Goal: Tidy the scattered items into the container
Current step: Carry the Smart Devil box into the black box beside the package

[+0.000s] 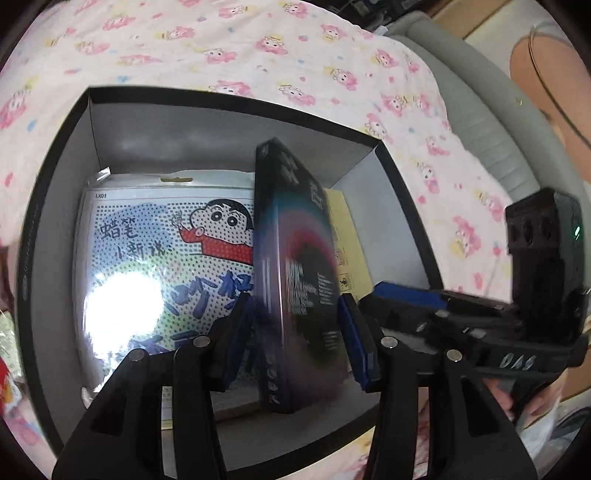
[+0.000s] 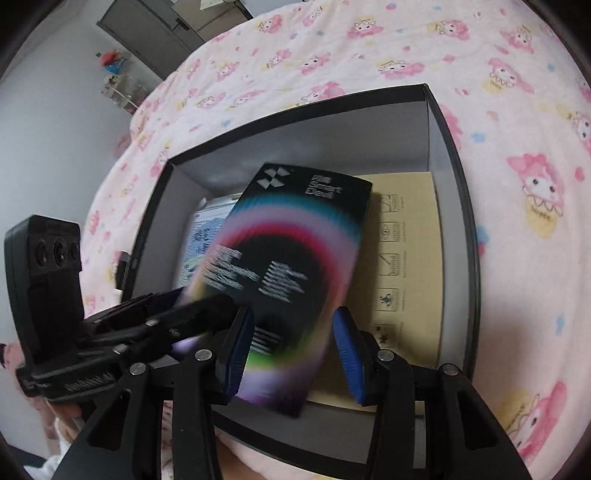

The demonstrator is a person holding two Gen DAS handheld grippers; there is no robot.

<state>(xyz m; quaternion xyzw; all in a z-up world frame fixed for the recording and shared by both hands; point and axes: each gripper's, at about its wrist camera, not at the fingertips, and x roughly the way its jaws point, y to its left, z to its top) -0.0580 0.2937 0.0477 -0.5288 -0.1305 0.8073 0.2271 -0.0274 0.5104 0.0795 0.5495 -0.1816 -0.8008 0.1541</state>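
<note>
A dark box with a rainbow arc [image 1: 295, 277] hangs tilted over the open black container [image 1: 37, 229], whose inner walls are grey. My left gripper [image 1: 299, 332] is shut on the box's near end, a blue pad on each side. In the right wrist view the same box [image 2: 288, 258] sits between the pads of my right gripper [image 2: 291, 354], which is shut on it too. On the container [image 2: 469, 240] floor lie a cartoon-printed packet [image 1: 166, 258] at the left and a tan sheet with pictograms [image 2: 410, 258] at the right.
The container rests on a pink cartoon-print bedsheet [image 2: 332, 55]. A grey padded bed edge [image 1: 480, 110] and a person's arm [image 1: 546, 74] are at the far right. A colourful item [image 1: 5, 380] lies outside the container's left rim. A cabinet [image 2: 147, 22] stands beyond the bed.
</note>
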